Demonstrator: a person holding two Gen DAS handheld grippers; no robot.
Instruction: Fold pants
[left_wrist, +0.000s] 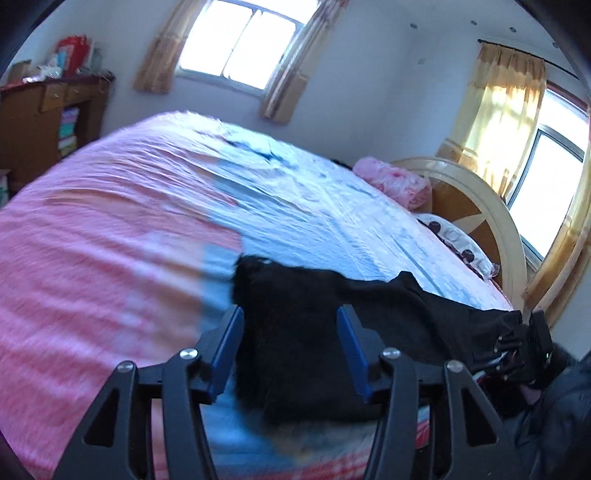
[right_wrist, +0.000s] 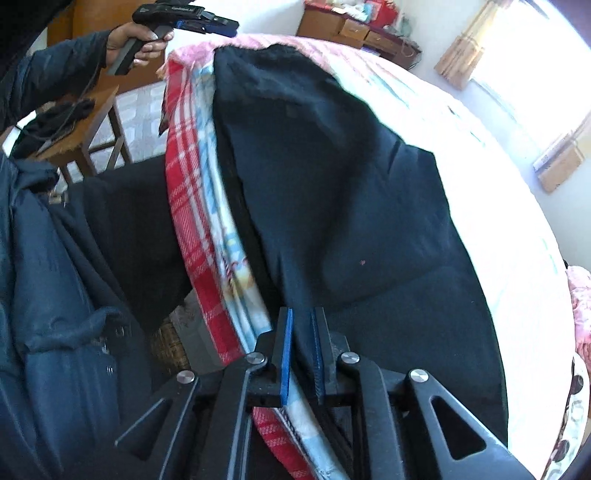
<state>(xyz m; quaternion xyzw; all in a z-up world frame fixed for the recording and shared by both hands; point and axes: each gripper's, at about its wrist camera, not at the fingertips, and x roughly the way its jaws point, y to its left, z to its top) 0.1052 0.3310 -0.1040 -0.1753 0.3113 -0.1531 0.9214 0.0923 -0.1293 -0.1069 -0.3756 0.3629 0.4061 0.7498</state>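
Observation:
Black pants (left_wrist: 406, 306) lie folded along the near edge of the bed (left_wrist: 110, 221), which has a pink and pale blue sheet. My left gripper (left_wrist: 290, 312) hovers open just above the fuzzy left end of the pants, its blue pads (left_wrist: 225, 350) wide apart and off the cloth. In the right wrist view the pants (right_wrist: 332, 166) stretch away along the bed edge (right_wrist: 192, 206). My right gripper (right_wrist: 302, 332) points steeply down with its pads close together on a raised ridge of the black cloth. A hand holds the left gripper (right_wrist: 229, 26) far off at the pants' other end.
A curved wooden headboard (left_wrist: 484, 210), a pink pillow (left_wrist: 395, 181) and a spotted pillow (left_wrist: 454, 236) are at the right. A wooden cabinet (left_wrist: 37, 122) stands beyond the bed. A wooden stool (right_wrist: 92, 122) with dark cloth and the person's dark jacket (right_wrist: 55, 295) flank the bedside.

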